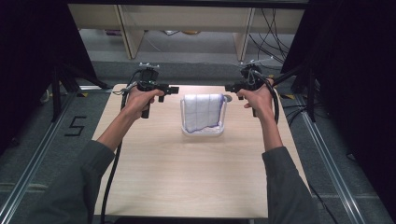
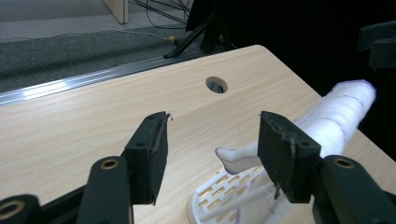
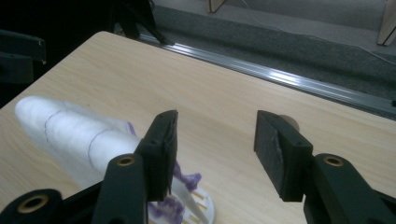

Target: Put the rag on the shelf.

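Both tongs (image 1: 173, 89) (image 1: 229, 87) open, flanking towel (image 1: 202, 112)

The wooden table (image 1: 187, 172) has lots of bare room on the near side, between the person's two arms. In the middle, toward the far side, stands a white rack (image 1: 203, 132) with a white cloth (image 1: 202, 111) hung over it, and that is the one thing in the way. The left gripper (image 1: 174, 89) is just beside it on one side and the right gripper (image 1: 229, 87) on the other, both with jaws apart and nothing between them. A round hole (image 2: 216, 84) sits in the tabletop behind the rack. Past the far edge are dark stand legs (image 2: 196, 32) and cables (image 1: 273, 28).
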Demonstrator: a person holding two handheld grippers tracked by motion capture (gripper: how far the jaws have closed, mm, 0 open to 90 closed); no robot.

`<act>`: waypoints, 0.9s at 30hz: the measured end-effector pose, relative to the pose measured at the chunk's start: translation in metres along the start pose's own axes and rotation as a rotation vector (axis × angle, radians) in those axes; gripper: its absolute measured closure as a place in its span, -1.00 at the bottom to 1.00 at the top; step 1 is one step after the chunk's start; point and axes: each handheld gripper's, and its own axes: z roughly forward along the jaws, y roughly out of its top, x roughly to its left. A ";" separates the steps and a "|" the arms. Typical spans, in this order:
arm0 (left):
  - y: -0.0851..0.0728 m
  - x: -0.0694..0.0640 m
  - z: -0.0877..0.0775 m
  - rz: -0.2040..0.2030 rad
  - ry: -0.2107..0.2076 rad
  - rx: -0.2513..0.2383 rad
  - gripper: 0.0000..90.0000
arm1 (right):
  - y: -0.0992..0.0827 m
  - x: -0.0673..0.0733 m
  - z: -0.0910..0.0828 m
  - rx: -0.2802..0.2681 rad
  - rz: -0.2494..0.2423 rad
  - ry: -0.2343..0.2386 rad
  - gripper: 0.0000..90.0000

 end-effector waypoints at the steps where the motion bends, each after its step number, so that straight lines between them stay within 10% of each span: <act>1: -0.003 -0.002 -0.003 -0.004 -0.012 -0.001 -0.11 | -0.001 0.000 -0.002 0.001 -0.012 -0.001 0.08; 27: -0.032 -0.030 -0.031 0.093 -0.094 0.013 -0.32 | -0.019 0.015 -0.024 -0.034 -0.052 0.011 -0.08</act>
